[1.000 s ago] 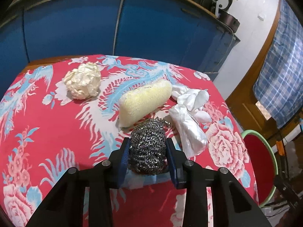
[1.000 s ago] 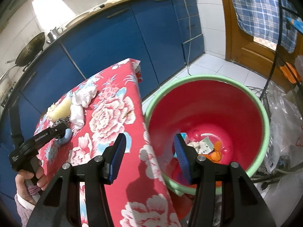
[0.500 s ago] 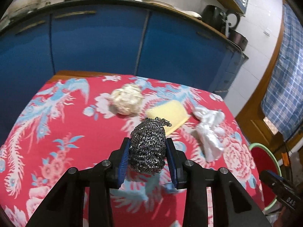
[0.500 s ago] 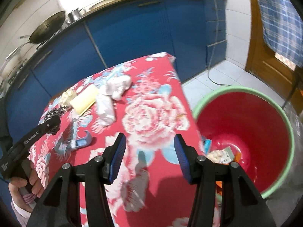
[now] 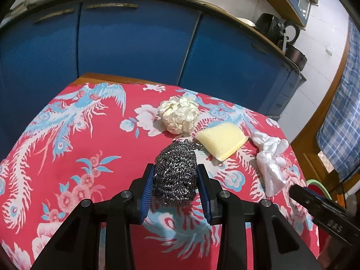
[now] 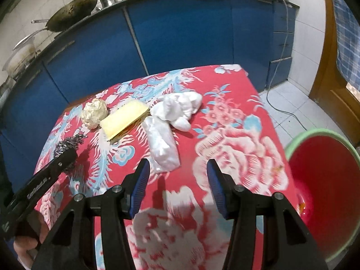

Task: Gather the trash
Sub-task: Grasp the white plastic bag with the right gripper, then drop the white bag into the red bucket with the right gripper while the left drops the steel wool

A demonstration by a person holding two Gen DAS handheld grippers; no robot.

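Note:
My left gripper (image 5: 176, 181) is shut on a steel wool scourer (image 5: 176, 175) and holds it above the red flowered tablecloth (image 5: 78, 153). On the cloth lie a crumpled cream paper ball (image 5: 178, 114), a yellow sponge (image 5: 221, 140) and white plastic wrappers (image 5: 271, 168). My right gripper (image 6: 177, 180) is open and empty, above the cloth just short of the white plastic wrappers (image 6: 163, 145). The right wrist view also shows the sponge (image 6: 123, 119), the paper ball (image 6: 94, 112), the scourer (image 6: 65, 147) and the red bin with a green rim (image 6: 324, 180) at the right.
Blue kitchen cabinets (image 5: 135, 45) stand behind the table. A wok (image 6: 69, 12) and pots sit on the counter. A wooden door (image 6: 330, 85) and tiled floor (image 6: 292, 112) lie to the right. The bin rim (image 5: 317, 185) shows past the table's right edge.
My left gripper has lifted the scourer off the cloth and drawn back. My right gripper has swung left from over the bin to above the table, facing the wrappers.

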